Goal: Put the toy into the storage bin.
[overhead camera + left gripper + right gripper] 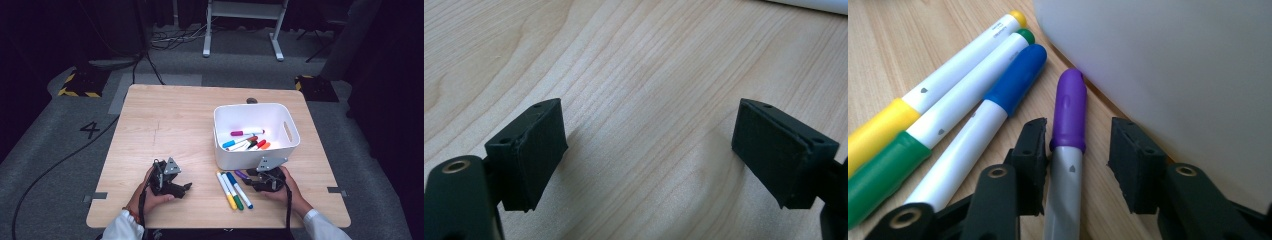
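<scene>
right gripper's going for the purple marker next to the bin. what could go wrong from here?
1. The purple marker sits off-centre in the right gripper: it lies against one jaw with a gap to the other, so it may roll or skew as the jaws close.
2. The white bin stands close beside the far jaw; lifting could scrape or nudge its wall.
3. The blue marker lies just outside the near jaw and might get bumped.
</scene>
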The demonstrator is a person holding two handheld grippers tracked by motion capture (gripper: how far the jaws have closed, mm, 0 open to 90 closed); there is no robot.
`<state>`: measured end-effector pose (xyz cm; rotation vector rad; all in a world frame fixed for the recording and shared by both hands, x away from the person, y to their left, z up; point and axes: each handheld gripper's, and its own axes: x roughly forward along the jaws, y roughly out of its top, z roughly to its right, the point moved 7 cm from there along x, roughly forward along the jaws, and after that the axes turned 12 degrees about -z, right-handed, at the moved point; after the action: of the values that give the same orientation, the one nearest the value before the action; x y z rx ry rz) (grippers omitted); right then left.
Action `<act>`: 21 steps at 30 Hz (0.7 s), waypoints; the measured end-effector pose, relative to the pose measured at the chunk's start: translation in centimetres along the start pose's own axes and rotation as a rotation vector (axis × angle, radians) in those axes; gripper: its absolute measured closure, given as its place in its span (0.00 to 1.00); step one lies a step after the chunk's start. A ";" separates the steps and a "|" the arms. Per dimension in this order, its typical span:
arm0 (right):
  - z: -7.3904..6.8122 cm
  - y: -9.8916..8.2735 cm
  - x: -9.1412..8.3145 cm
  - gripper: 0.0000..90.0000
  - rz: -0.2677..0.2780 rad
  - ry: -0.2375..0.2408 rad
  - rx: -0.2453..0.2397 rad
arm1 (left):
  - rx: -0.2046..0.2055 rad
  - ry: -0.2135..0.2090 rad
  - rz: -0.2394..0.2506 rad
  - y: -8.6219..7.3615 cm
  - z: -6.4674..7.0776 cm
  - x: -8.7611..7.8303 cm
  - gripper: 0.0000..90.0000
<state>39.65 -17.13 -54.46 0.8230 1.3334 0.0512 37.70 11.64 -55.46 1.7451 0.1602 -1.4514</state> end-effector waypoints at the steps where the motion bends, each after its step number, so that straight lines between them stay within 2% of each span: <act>1: 0.0 0.0 0.0 0.68 0.004 0.002 -0.002 | -0.001 0.000 0.000 0.0 0.0 0.0 0.16; 6: 0.0 0.0 0.0 0.82 0.020 0.012 -0.030 | 0.000 0.000 0.000 0.0 0.0 0.0 0.16; 10: 0.0 -0.2 -0.2 0.83 0.016 0.015 -0.033 | 0.000 0.000 0.000 0.0 0.0 0.0 0.16; 13: 0.0 -0.4 -0.5 0.83 0.020 0.041 -0.035 | 0.000 0.000 0.000 0.0 0.0 0.0 0.16; 16: 0.1 -0.4 -1.4 0.83 0.055 0.054 -0.040 | 0.002 0.003 -0.001 0.0 0.0 0.0 0.16; 21: 0.0 -0.5 -4.2 0.83 0.136 0.064 -0.036 | 0.002 0.000 0.001 0.0 0.0 0.0 0.16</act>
<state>38.31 -19.52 -51.20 0.8873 1.3313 0.2096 37.71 11.64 -55.45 1.7465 0.1588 -1.4512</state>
